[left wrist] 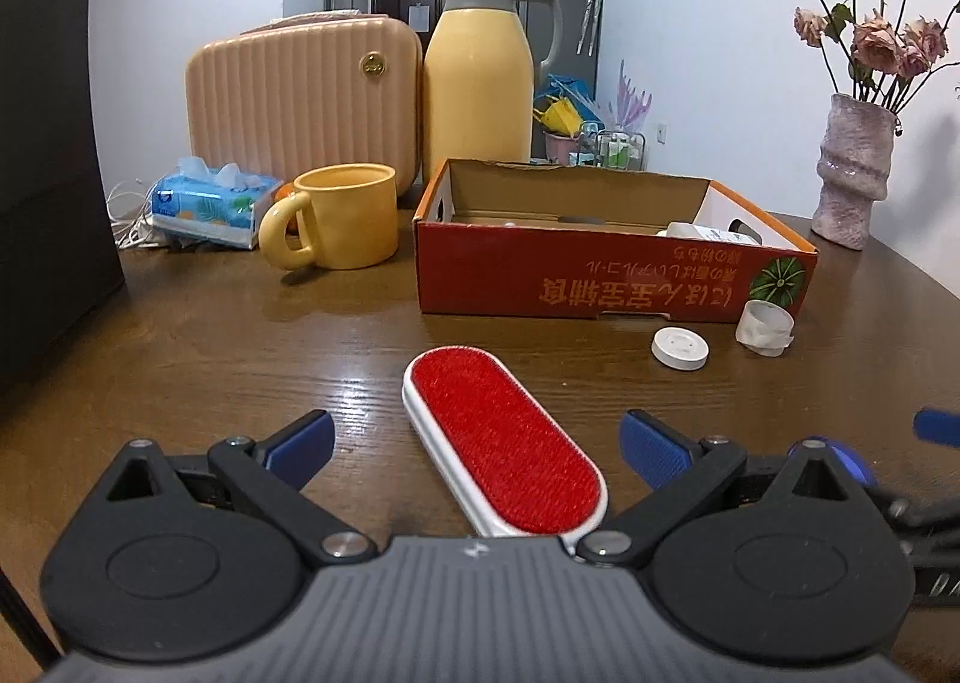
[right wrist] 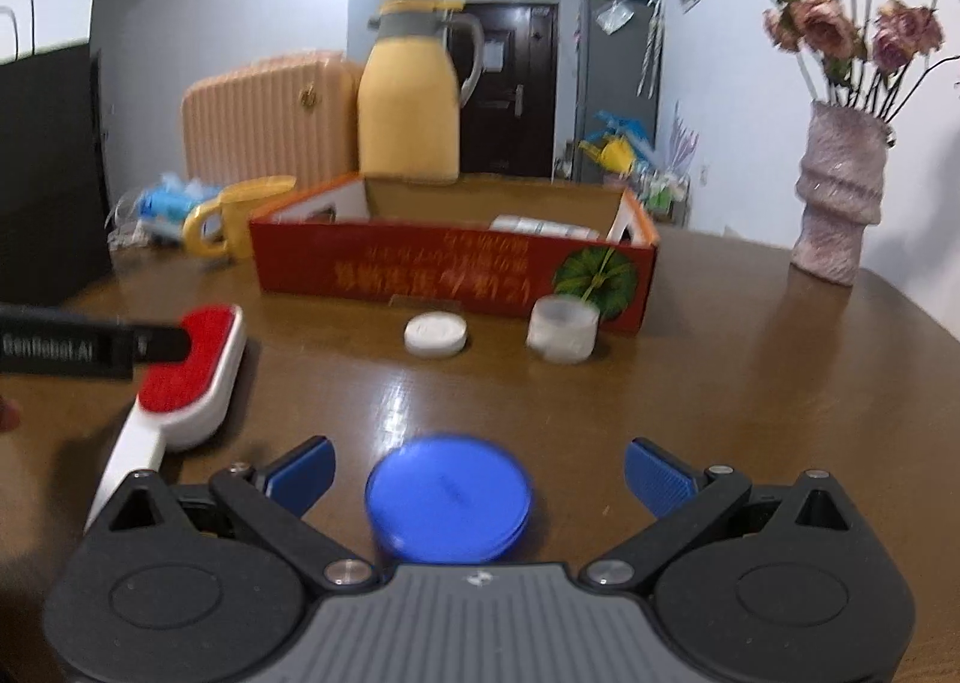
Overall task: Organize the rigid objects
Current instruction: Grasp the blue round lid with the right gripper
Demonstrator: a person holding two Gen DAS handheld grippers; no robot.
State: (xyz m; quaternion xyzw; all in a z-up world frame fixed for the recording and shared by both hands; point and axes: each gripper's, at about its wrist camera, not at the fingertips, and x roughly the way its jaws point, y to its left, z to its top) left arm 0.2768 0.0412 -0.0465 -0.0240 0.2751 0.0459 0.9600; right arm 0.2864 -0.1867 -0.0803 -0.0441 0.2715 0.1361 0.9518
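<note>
A red-and-white lint brush (left wrist: pixel 504 449) lies on the brown table between the wide-open fingers of my left gripper (left wrist: pixel 480 446), untouched. It also shows in the right wrist view (right wrist: pixel 192 371) at the left. A blue round lid (right wrist: pixel 449 497) lies between the open fingers of my right gripper (right wrist: pixel 480 473). A white round cap (left wrist: pixel 681 347) and a translucent cup (left wrist: pixel 765 327) lie in front of the red cardboard box (left wrist: pixel 600 278); they also show in the right wrist view, cap (right wrist: pixel 435 333) and cup (right wrist: pixel 563 327). White items sit inside the box.
A yellow mug (left wrist: pixel 342 218), tissue pack (left wrist: pixel 210 206), pink case (left wrist: pixel 300 95) and yellow thermos (left wrist: pixel 480 77) stand behind the box. A vase of dried roses (left wrist: pixel 852 167) stands at the right. A black object (left wrist: pixel 48 173) stands at the left edge.
</note>
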